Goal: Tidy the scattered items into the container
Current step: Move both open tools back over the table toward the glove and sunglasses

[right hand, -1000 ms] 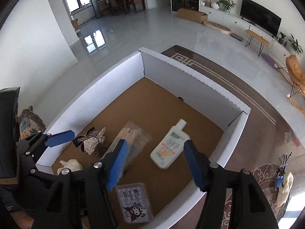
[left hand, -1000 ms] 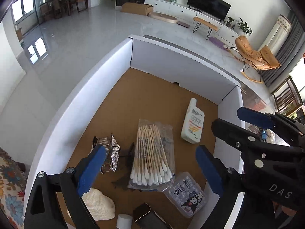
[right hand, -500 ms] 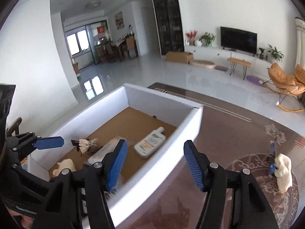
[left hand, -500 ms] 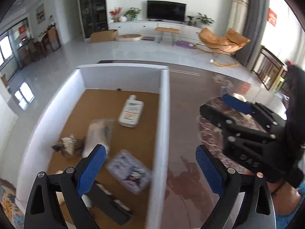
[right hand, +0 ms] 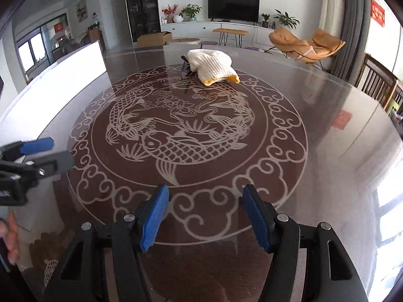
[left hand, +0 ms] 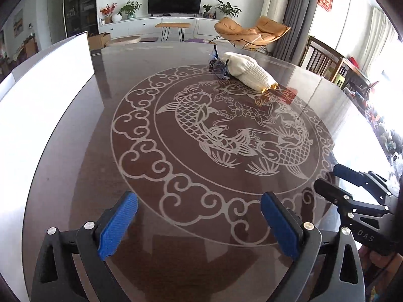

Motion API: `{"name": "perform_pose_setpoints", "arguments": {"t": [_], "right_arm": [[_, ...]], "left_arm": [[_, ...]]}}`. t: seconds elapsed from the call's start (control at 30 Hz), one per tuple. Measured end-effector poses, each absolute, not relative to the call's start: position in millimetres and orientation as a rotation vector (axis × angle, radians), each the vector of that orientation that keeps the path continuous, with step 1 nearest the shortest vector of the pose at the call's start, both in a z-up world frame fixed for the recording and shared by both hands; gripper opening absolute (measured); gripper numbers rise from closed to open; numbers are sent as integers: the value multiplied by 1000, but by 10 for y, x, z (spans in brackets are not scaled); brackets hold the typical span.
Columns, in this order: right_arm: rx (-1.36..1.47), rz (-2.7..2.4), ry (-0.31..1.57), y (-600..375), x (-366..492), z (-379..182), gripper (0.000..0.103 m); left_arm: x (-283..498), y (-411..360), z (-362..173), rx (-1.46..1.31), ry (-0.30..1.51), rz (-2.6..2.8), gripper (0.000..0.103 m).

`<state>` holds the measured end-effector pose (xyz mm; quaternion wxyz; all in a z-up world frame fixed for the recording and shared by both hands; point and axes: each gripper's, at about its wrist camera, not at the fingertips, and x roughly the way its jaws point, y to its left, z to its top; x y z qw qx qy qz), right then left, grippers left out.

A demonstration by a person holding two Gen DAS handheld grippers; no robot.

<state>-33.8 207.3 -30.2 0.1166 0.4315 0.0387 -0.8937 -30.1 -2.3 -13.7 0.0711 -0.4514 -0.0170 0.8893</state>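
A white knitted glove with a yellow cuff (left hand: 248, 71) lies on the far side of the round table, also in the right wrist view (right hand: 212, 66). A small dark blue item (left hand: 217, 68) lies against its left side, partly hidden in the right wrist view (right hand: 186, 68). The white box's outer wall (left hand: 45, 93) stands at the left, also in the right wrist view (right hand: 65, 80); its inside is hidden. My left gripper (left hand: 199, 222) is open and empty above the table's near part. My right gripper (right hand: 205, 216) is open and empty, to the right of the left one.
The dark glass table (left hand: 176, 226) bears a pale fish and cloud pattern. Wooden chairs (left hand: 325, 60) stand at the table's far right. Orange lounge chairs (right hand: 306, 44), a TV (right hand: 233, 7) and a cabinet lie beyond.
Both grippers have swung away from over the box to the right and now face the table's middle. The box's contents have gone out of view. Both stay open and empty.
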Motion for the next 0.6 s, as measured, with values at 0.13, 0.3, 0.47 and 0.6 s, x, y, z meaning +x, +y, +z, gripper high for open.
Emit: {"name": "perform_pose_setpoints", "arguments": {"t": [0.13, 0.3, 0.47, 0.6], "right_arm": [[1275, -2625, 120, 2102, -325, -289, 63], [1285, -2634, 150, 1990, -358, -260, 63], [1262, -2595, 178, 1929, -517, -277, 64], [1108, -2622, 203, 1847, -1102, -100, 64]], "left_arm": [[-425, 62, -196, -1376, 32, 2703, 100], [-620, 18, -266, -1401, 104, 2667, 103], [-672, 29, -281, -1386, 121, 2647, 103], [-664, 36, -278, -1386, 122, 2651, 103]]}}
